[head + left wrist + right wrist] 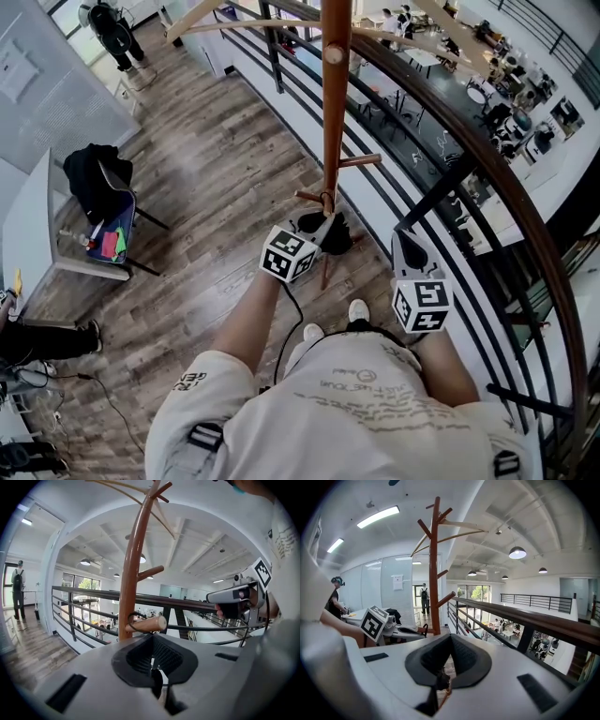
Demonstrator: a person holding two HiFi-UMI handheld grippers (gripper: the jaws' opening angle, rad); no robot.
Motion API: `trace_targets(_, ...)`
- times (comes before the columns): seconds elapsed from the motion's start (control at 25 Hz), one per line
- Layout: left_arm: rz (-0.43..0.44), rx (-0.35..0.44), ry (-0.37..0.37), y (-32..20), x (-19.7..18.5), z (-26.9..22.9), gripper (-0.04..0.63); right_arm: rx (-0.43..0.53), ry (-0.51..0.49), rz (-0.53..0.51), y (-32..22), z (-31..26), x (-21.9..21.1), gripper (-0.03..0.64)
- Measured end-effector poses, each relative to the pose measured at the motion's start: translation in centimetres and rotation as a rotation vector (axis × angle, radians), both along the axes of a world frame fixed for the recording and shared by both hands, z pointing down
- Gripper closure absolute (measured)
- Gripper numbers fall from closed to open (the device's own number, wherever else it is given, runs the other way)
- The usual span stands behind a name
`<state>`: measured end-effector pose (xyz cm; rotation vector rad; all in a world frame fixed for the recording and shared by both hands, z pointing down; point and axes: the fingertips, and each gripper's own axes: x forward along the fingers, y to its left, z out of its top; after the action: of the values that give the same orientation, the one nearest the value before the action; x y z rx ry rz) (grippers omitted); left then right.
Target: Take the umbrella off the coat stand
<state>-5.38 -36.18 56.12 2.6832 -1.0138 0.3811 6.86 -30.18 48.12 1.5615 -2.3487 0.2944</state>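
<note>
The brown wooden coat stand [335, 94] rises beside the railing, with short pegs low on its pole. A black folded umbrella [339, 234] hangs by the pole just under my left gripper [323, 225]. In the left gripper view, its thin black strap [132, 620] loops round a low peg [146, 624] right ahead of the jaws. My left gripper [152, 641] is shut, apparently on that strap. The right gripper [405, 236] hovers to the right of the stand, shut and empty, pointing toward the pole [434, 573].
A dark metal railing with a wooden top rail [487, 178] curves close on the right, with an open floor far below it. A chair with a black bag [103, 187] and a white desk [37, 234] stand at the left. A person [112, 33] stands far off.
</note>
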Motion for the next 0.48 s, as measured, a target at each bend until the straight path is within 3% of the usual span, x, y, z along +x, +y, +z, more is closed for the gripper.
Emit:
trace_targets(0.32,-0.034,0.032,-0.024,2.2,-1.1,-1.4,0.591,0.005,-0.028,-0.04,-0.5,0.1,-0.8,0.615)
trace_targets(0.48,-0.093,0.018,0.027,3.3,-2.2,-2.7,0.591,0.004,-0.046,-0.072,-0.9,0.0,-1.8,0.615)
